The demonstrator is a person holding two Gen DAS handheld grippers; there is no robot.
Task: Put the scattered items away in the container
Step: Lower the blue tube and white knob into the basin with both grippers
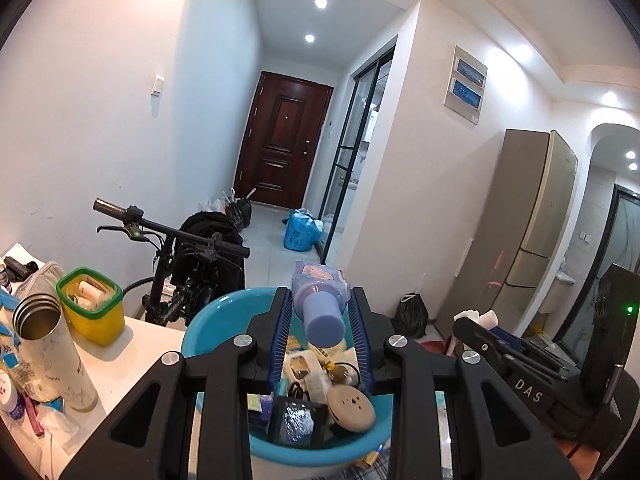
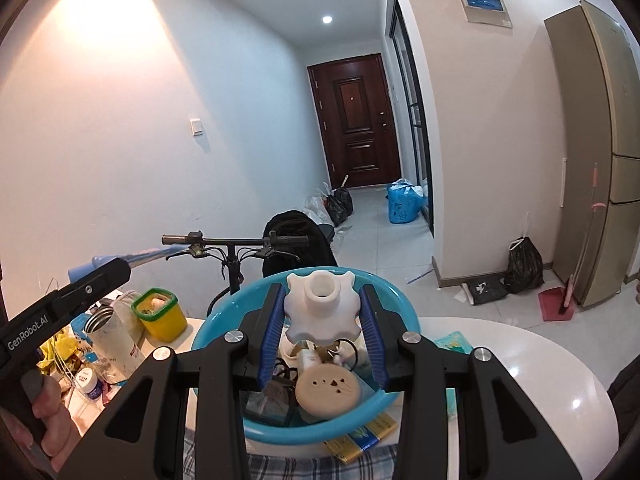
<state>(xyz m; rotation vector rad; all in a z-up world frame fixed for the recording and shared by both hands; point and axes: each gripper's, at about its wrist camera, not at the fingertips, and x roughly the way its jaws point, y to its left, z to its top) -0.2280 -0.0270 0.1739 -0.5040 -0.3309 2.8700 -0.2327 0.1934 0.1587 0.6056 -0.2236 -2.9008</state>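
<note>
left gripper (image 1: 322, 320) clamped on blue bottle (image 1: 320, 312) | right gripper (image 2: 322, 316) clamped on white knob (image 2: 320, 306) | teal basin (image 2: 400, 304) at 6 o'clock of both

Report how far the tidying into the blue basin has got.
Done: the blue basin already holds a round beige case and other small items. In hand: the left claw grips a blue-capped bottle and the right claw a white knob-shaped piece, both above the basin. Left: clutter on the table, including a steel tumbler.
</note>
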